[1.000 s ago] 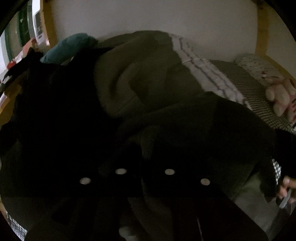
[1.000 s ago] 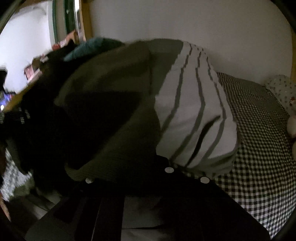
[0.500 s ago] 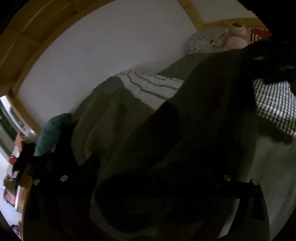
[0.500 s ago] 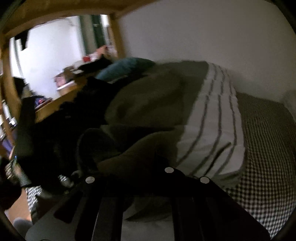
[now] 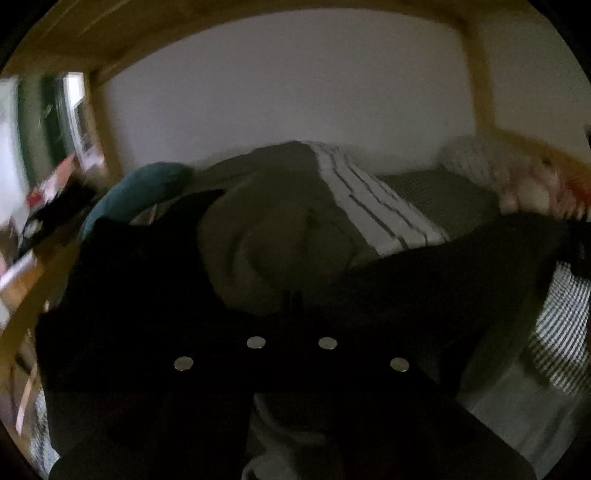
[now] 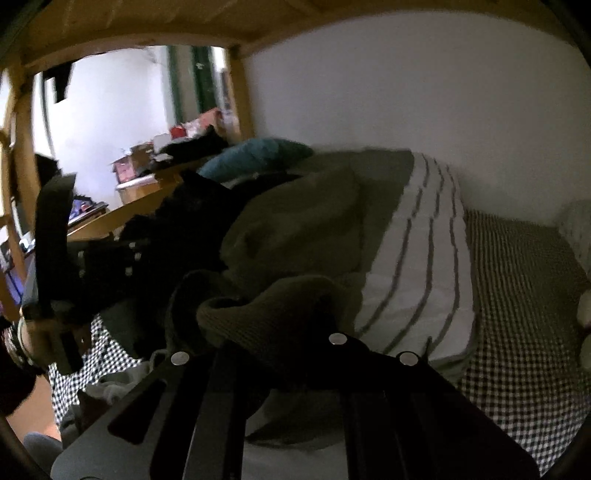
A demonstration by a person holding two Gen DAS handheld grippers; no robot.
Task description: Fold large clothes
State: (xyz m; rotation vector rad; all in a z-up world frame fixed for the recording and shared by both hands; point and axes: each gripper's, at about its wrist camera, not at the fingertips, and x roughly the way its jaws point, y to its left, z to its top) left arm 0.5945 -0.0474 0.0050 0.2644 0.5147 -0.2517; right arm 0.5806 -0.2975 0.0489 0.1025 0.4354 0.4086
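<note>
A dark olive knitted garment [image 5: 443, 280] hangs stretched between my two grippers above the bed. My left gripper [image 5: 291, 301] has its jaws together, and the cloth spreads from its tips up to the right, where the right gripper [image 5: 578, 247] shows as a dark blur. In the right wrist view the garment [image 6: 280, 314] bunches over my right gripper [image 6: 291, 332], which is shut on it, its fingertips hidden under the knit. The left gripper [image 6: 122, 258] shows at the left, held by a hand [image 6: 37, 332].
An olive duvet with a white striped side [image 5: 280, 221] is heaped behind, next to a teal pillow [image 5: 136, 192] and black clothes [image 6: 192, 214]. A checked sheet [image 6: 517, 314] covers the bed. A plush toy [image 5: 528, 188] lies far right. A wooden beam [image 6: 147, 22] runs overhead.
My left jaws opened wide around the garment, then came together on it. Both grippers rose, and more of the wall and bed frame now shows above the heap.
</note>
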